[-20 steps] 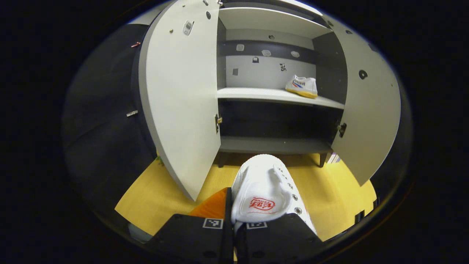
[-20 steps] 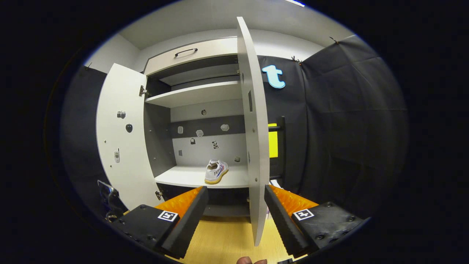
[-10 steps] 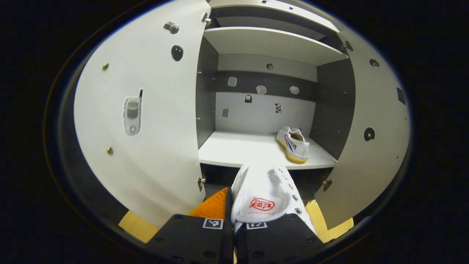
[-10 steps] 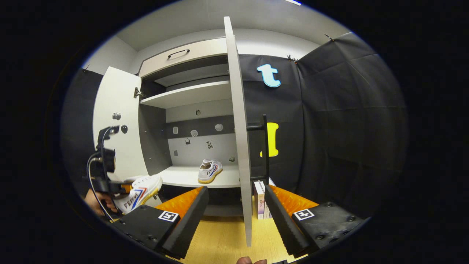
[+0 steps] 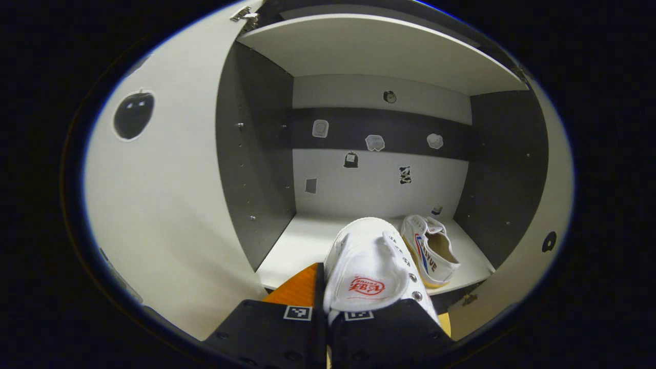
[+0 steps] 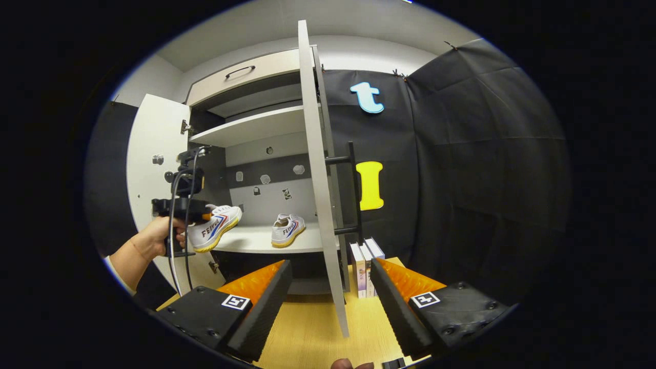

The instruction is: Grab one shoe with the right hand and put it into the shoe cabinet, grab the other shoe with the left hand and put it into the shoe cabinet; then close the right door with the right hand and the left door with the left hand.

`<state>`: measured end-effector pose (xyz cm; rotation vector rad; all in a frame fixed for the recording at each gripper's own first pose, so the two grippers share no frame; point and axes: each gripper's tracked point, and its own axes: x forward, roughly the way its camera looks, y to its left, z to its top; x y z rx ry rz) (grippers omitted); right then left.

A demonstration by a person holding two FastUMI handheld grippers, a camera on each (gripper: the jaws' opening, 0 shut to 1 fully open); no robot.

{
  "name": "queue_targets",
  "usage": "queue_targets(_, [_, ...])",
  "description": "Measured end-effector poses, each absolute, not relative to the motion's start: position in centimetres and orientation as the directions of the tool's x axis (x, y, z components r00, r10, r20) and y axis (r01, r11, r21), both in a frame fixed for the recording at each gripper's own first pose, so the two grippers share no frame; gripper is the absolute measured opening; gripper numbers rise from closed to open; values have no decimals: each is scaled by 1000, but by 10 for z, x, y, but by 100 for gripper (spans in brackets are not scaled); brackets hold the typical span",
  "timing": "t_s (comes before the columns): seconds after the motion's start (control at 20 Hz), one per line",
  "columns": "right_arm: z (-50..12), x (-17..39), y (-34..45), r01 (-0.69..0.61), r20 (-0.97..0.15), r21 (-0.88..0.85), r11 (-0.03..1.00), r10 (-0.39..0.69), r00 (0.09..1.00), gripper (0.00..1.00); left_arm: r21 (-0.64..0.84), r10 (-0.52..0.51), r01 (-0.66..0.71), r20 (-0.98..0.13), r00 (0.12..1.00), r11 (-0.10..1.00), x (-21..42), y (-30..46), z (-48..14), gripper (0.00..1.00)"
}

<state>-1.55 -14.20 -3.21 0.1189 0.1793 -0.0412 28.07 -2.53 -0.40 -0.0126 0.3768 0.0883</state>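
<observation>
Your held white shoe (image 5: 371, 271) bottom centre, toe over the shelf edge, second shoe (image 5: 429, 248) just right on the shelf, cabinet (image 5: 379, 51) with both doors (image 6: 320, 195) open

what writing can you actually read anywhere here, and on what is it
"FEIYUE": side of the held shoe, in the right gripper view; last letters unsure.
Red logo on its tongue: too small to read.
Lettering on the shelf shoe: too small to read.
Spines of the books: blurred.
</observation>
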Motion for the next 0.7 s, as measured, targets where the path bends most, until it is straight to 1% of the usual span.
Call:
queue_targets(0.2, [-27,-17,-159,92,-178,113,989,-71,982,98,72,128,-108,-399,908,992,344,-24,-16,9])
queue_targets(0.35, [-24,-18,-172,125,-174,92,988,-107,979,98,91,143,-115,-434,890,989,383,-27,-32,8])
queue_targets(0.5, [-22,-22,-185,159,-175,84,984,-142,974,98,121,161,-118,-467,870,986,412,-27,-50,9])
queue_targets(0.7, [-25,-25,-202,200,-184,71,977,-184,965,98,167,200,-136,-470,860,977,440,-21,-62,8])
